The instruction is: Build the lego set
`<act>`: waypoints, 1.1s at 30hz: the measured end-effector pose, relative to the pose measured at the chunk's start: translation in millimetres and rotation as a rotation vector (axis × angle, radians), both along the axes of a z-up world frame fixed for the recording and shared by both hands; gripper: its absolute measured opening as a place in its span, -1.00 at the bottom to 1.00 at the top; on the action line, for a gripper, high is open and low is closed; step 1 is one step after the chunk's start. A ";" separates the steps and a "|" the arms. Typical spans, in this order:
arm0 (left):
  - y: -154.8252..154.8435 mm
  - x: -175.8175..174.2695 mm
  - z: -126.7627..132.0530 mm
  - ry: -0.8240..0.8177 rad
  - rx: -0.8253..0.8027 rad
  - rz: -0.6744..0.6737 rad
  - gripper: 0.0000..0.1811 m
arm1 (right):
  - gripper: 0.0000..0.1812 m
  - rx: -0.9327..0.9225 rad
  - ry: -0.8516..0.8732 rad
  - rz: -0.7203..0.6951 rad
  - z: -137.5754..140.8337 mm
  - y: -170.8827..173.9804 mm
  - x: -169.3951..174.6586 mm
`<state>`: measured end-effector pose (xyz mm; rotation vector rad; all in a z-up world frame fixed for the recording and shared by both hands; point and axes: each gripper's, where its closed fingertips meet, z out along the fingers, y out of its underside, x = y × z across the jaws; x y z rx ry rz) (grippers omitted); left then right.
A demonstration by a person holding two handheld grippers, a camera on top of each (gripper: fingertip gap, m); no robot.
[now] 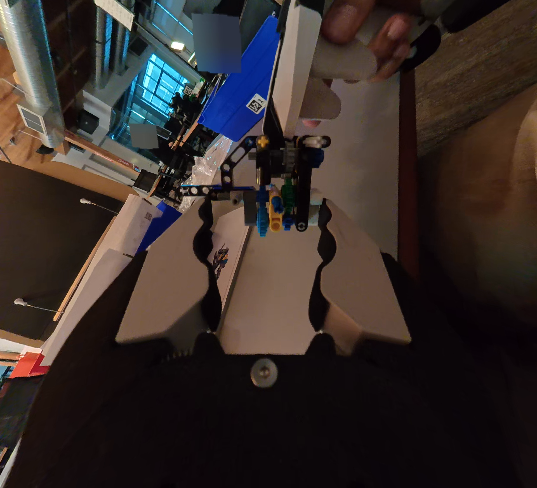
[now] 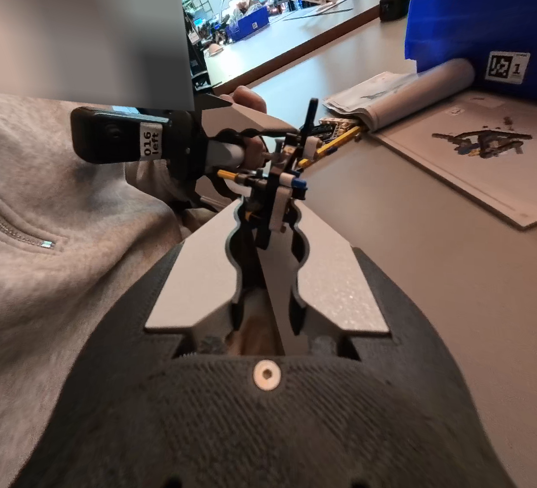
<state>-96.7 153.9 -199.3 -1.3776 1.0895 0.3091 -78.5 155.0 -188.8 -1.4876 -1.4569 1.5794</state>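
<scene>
A small Lego assembly [image 1: 279, 183] of black beams, blue and green gears and yellow and white pieces hangs in the air between both grippers. In the left wrist view my left gripper [image 1: 264, 206] is shut on its near end, fingertips pressed on both sides. The right gripper's white finger [image 1: 293, 73] comes in from above onto the far end, with a hand behind it. In the right wrist view my right gripper [image 2: 266, 206] is shut on the assembly [image 2: 279, 183]. The left gripper's finger [image 2: 255, 121] reaches it from the left.
A blue bin [image 2: 465, 23] with a square marker tag stands at the back right of the grey table [image 2: 377, 241]. An open instruction booklet [image 2: 450, 160] lies before it, with more Lego parts [image 2: 334, 131] at its fold. A person's grey sweater [image 2: 72, 212] fills the left. Clear plastic bags [image 1: 203, 166] lie farther back. The grippers are tip to tip, or close to it.
</scene>
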 end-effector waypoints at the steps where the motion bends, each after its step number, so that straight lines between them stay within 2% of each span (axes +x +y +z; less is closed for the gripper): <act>1: -0.3 -0.5 -1.1 0.005 -0.005 -0.001 -0.27 | -0.62 0.003 -0.006 -0.003 -0.4 0.3 -0.1; 2: -2.2 0.2 -2.3 0.016 0.001 -0.010 -0.45 | -0.55 -0.001 -0.013 -0.004 -0.8 0.1 -0.4; 4: -2.5 0.7 -2.6 0.029 0.024 -0.004 -0.45 | -0.47 0.000 -0.029 -0.003 -3.1 -0.7 -1.2; 12: 3.6 -3.2 -12.8 -0.014 -0.041 0.029 -0.45 | -0.35 -0.004 -0.042 -0.029 -8.8 1.6 -5.1; 22: 8.9 -5.0 -21.1 -0.020 -0.087 0.056 -0.47 | -0.22 -0.116 -0.039 -0.053 -13.0 6.3 -8.9; 30: 15.4 -8.0 -27.4 0.012 -0.107 0.098 -0.47 | -0.21 -0.131 -0.054 -0.111 -16.6 12.9 -14.6; 33: 17.4 -9.4 -28.9 0.021 -0.110 0.113 -0.47 | -0.30 -0.116 -0.067 -0.146 -19.0 17.1 -16.2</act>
